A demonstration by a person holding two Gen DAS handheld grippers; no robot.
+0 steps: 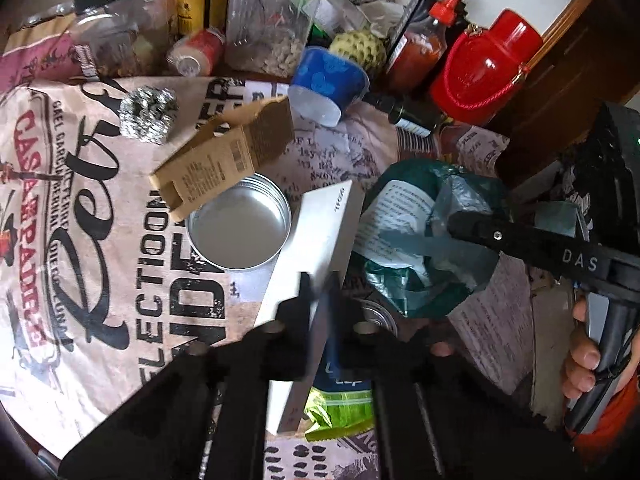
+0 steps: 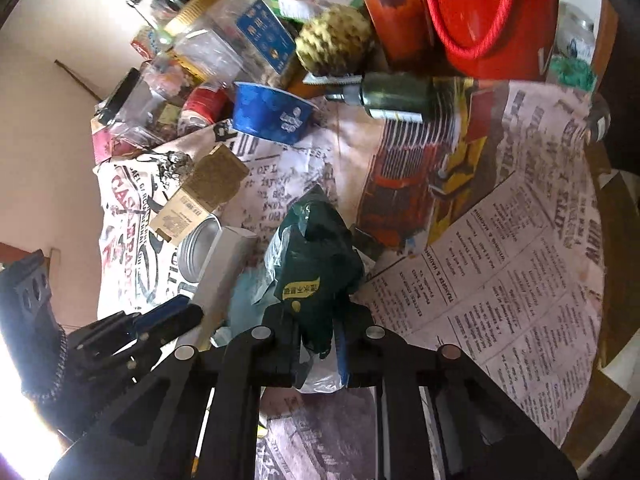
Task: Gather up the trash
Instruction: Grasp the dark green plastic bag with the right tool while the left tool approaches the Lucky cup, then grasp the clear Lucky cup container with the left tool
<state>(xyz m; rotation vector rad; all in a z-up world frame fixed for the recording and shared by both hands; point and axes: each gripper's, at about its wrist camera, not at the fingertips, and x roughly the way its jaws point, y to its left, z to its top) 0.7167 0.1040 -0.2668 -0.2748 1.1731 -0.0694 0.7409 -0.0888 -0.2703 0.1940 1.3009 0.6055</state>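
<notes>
Left gripper [image 1: 320,292]: closed tight on the long edge of the white box [image 1: 316,240], which is pinched between the black fingers.
White box: a flat, plain white carton with small dark lettering near one end; it is tilted, its far end just beside the metal lid [image 1: 239,226] near the middle of the tablecloth [image 1: 100,240].
Right gripper [image 2: 318,336]: clamped on the green wrapper [image 2: 316,256] — the crumpled foil is squeezed between the pads.
Green wrapper: dark green plastic film with a white printed panel, a yellow-green label and pale blue-grey patches; it is creased and bunched, and is seen just to the right of the white box, near the middle of the table.
Right hand [image 1: 588,356]: fingers are wrapped round the gripper's handle at the right edge of the left view.
Other trash: a brown cardboard box [image 1: 224,160] lies partly over the metal lid; a foil ball [image 1: 148,114] is set beyond it, and a blue cup [image 1: 328,80] lies tipped on its side toward the far edge.
Far edge: a red tin [image 1: 486,64], a sauce bottle [image 1: 420,44] and jars are crowded together.
Tablecloth: printed like newspaper — pale, with black and red lettering.
</notes>
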